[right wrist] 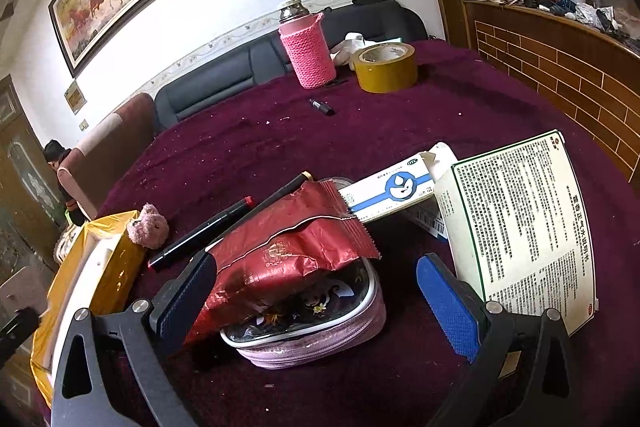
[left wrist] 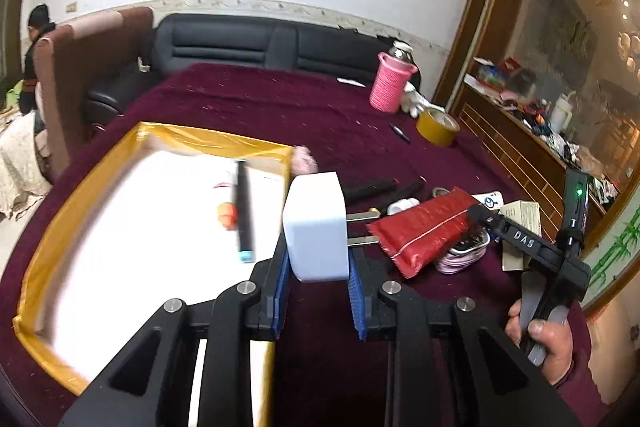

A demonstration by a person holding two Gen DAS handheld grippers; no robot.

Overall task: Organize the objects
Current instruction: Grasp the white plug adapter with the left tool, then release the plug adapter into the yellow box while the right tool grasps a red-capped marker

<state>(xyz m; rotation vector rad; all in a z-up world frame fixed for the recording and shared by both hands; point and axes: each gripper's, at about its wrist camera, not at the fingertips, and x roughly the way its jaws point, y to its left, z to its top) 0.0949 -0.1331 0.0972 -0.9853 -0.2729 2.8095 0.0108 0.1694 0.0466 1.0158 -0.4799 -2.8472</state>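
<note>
My left gripper (left wrist: 318,267) was clamped on a white plug adapter (left wrist: 316,227), blue pads pressing its two sides, the metal prongs pointing right, lifted above the maroon tablecloth (left wrist: 280,99). Just left of it lay the yellow-edged tray (left wrist: 72,203), holding a black marker (left wrist: 244,211) and a small orange item I could not identify. My right gripper (right wrist: 320,299) stood with its jaws apart on either side of a pink zip pouch (right wrist: 320,339), not touching it; a red foil packet (right wrist: 288,247) lay across the pouch. Right of that stood a printed medicine box (right wrist: 520,227). Farther off, a small pink plush (right wrist: 148,227) lay against the tray's corner. At the far edge stood a pink-sleeved flask (right wrist: 306,47) and a yellow tape roll (right wrist: 386,67).
</note>
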